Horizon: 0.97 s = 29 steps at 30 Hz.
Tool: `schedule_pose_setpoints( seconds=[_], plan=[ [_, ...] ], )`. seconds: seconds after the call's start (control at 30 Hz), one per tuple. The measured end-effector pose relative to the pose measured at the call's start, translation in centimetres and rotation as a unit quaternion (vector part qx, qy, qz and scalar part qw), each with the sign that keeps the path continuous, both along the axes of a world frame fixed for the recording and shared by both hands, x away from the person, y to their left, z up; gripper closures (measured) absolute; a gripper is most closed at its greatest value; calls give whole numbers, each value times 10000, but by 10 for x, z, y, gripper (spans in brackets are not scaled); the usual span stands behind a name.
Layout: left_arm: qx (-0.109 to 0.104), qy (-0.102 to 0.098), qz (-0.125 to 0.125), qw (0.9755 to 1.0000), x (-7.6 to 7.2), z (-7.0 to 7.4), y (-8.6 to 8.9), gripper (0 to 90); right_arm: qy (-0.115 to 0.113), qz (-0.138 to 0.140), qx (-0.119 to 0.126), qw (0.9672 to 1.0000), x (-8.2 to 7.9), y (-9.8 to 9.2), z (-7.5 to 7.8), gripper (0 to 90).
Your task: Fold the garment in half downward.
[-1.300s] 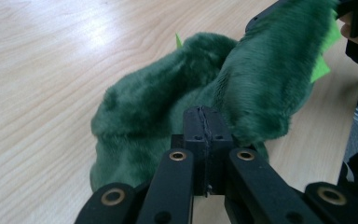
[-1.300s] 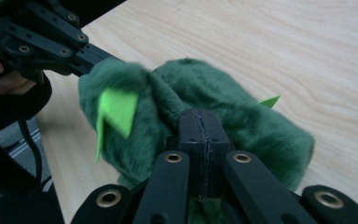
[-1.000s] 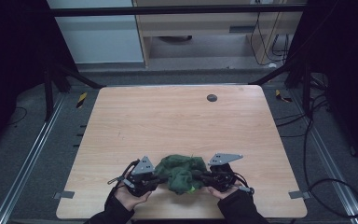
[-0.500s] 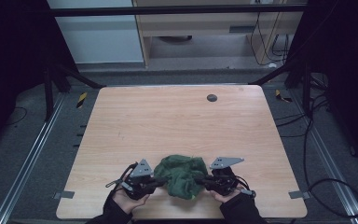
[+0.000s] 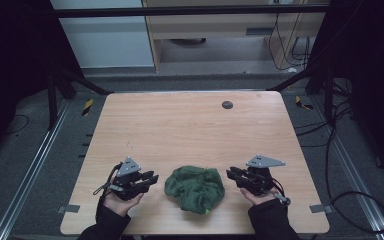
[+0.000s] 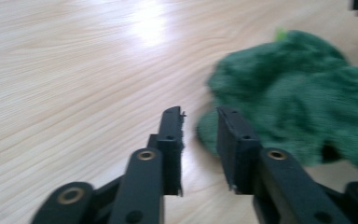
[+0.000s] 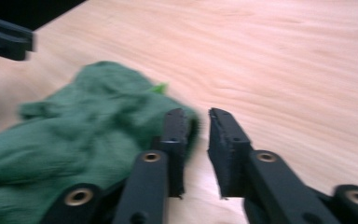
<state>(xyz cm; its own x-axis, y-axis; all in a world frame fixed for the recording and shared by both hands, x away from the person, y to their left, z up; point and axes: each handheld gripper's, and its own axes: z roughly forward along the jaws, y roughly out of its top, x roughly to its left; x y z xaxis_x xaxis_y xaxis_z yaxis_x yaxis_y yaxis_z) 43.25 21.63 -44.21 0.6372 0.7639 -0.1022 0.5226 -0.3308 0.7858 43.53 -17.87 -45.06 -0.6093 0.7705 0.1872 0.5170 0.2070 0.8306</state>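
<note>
Cloth: your crumpled green cloth [image 5: 195, 187] lies on the worktop [image 5: 190, 125] near its 6 o'clock edge.
Left tongs [image 5: 151, 179]: parted, empty, at the cloth's 9 o'clock.
Right tongs [image 5: 231, 174]: parted, empty, at its 3 o'clock.

Most of the desk [image 5: 190, 125] lies bare: the whole upper and middle of the high view is open wood, broken only by a small dark disc [image 5: 227, 104] near the top edge. At lower centre a crumpled green cloth [image 5: 195, 187] blocks the straight path between the left claw [image 5: 152, 179] and right claw [image 5: 230, 174].
</note>
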Motion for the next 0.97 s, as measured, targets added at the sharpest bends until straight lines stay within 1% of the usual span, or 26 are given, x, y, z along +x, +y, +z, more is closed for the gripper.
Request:
schedule_pose_setpoints(
  seconds=[0.03, 0.1, 0.13, 0.17, 0.2, 0.27, 0.3, 0.33, 0.37, 0.4, 0.43, 0.47, 0.5, 0.53, 0.6, 0.63, 0.67, 0.7, 0.73, 0.77, 0.8, 0.83, 0.93, 0.97],
  plan=[
    [18, -5, 55, 10000, 1, -1, 3, 668, -9, -109, -25, 9999, 1, -5, -1, 712],
    [47, -21, 219, 9997, 4, -3, 9, 625, -9, -228, -76, 9997, 4, -11, -4, 677],
    [44, -30, 365, 9993, 6, -5, 15, 589, 22, -364, -131, 9993, 6, -17, -7, 641],
    [44, -30, 365, 9993, 6, -5, 15, 572, 22, -364, -131, 9993, 6, -17, -7, 641],
    [73, -44, 454, 9989, 7, -7, 19, 572, 55, -419, -173, 9990, 7, -20, -8, 622],
    [112, -43, 573, 9983, 8, -9, 24, 519, 52, -645, -320, 9974, 9, -27, -10, 559],
    [126, -35, 626, 9980, 9, -11, 27, 519, 52, -645, -320, 9974, 9, -27, -10, 559],
    [160, -23, 675, 9976, 10, -12, 30, 505, 18, -700, -371, 9969, 10, -29, -11, 549],
    [193, -17, 726, 9972, 11, -14, 32, 490, 29, -744, -392, 9965, 10, -31, -12, 532],
    [239, -6, 741, 9970, 12, -15, 35, 467, 20, -843, -430, 9955, 11, -36, -13, 494],
    [299, -2, 793, 9964, 13, -16, 37, 467, 20, -843, -430, 9955, 11, -36, -13, 494],
    [390, -14, 885, 9953, 14, -19, 43, 433, -22, -924, -516, 9944, 12, -40, -15, 463],
    [390, -14, 885, 9953, 14, -19, 43, 413, -22, -924, -516, 9944, 12, -40, -15, 463],
    [411, -2, 944, 9947, 14, -19, 46, 413, -1, -959, -525, 9940, 12, -43, -16, 451],
    [390, 21, 1091, 9933, 13, -22, 55, 381, 36, -1071, -552, 9927, 14, -49, -19, 413],
    [390, 21, 1091, 9933, 13, -22, 55, 372, 36, -1071, -552, 9927, 14, -49, -19, 413],
    [341, 5, 1135, 9930, 13, -23, 62, 355, 41, -1121, -623, 9917, 15, -52, -20, 385],
    [341, 5, 1135, 9930, 13, -23, 62, 346, 41, -1121, -623, 9917, 15, -52, -20, 385],
    [339, 18, 1173, 9925, 13, -23, 64, 342, 59, -1195, -630, 9908, 16, -54, -22, 356],
    [320, 14, 1216, 9921, 13, -23, 67, 342, 59, -1195, -630, 9908, 16, -54, -22, 356],
    [330, 21, 1273, 9913, 13, -24, 71, 331, 82, -1235, -628, 9903, 16, -56, -23, 335],
    [330, 21, 1273, 9913, 13, -24, 71, 328, 82, -1235, -628, 9903, 16, -56, -23, 335],
    [366, 8, 1387, 9897, 15, -26, 77, 318, 109, -1328, -623, 9891, 17, -59, -23, 292],
    [366, 8, 1387, 9897, 15, -26, 77, 315, 109, -1328, -623, 9891, 17, -59, -23, 292]
  ],
)
